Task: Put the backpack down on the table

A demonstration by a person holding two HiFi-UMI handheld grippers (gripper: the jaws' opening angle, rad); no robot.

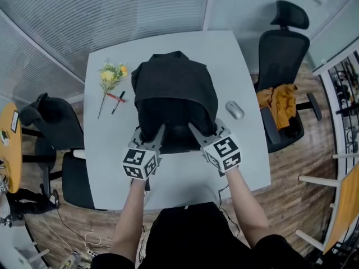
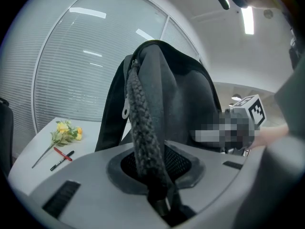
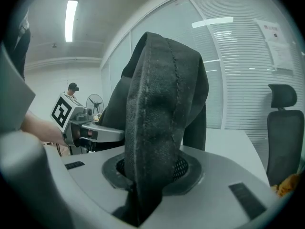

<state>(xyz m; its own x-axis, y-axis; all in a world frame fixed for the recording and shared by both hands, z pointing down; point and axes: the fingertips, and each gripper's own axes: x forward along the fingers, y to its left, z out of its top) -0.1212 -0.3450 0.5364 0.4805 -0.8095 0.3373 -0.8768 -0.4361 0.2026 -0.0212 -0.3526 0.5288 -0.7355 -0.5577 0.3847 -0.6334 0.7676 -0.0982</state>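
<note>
Flowers (image 1: 112, 74), yellow ones, are laid near the left edge of the pale table (image 1: 247, 161), with a red pen (image 1: 116, 97) and a black marker (image 1: 117, 105) lying together just beside the stem. Next over, the left gripper (image 1: 150, 132) is held at the near side of the backpack (image 1: 174, 88). Its jaws are clamped on a rough woven strap (image 2: 142, 137), which is seen running straight down between them in the left gripper view. The backpack itself, all black, is kept upright over the middle of the table. Whether its bottom is actually touching the tabletop can't be told, tbh. The right gripper (image 1: 203, 126) is set alongside the left one, jaws pinched on a wider padded strap (image 3: 157, 128). A grey mouse (image 1: 234, 110) is parked on the table just right of the bag. Past the table's right edge, an orange cloth (image 1: 277, 102) is dumped on a black office chair (image 1: 283, 55).
</note>
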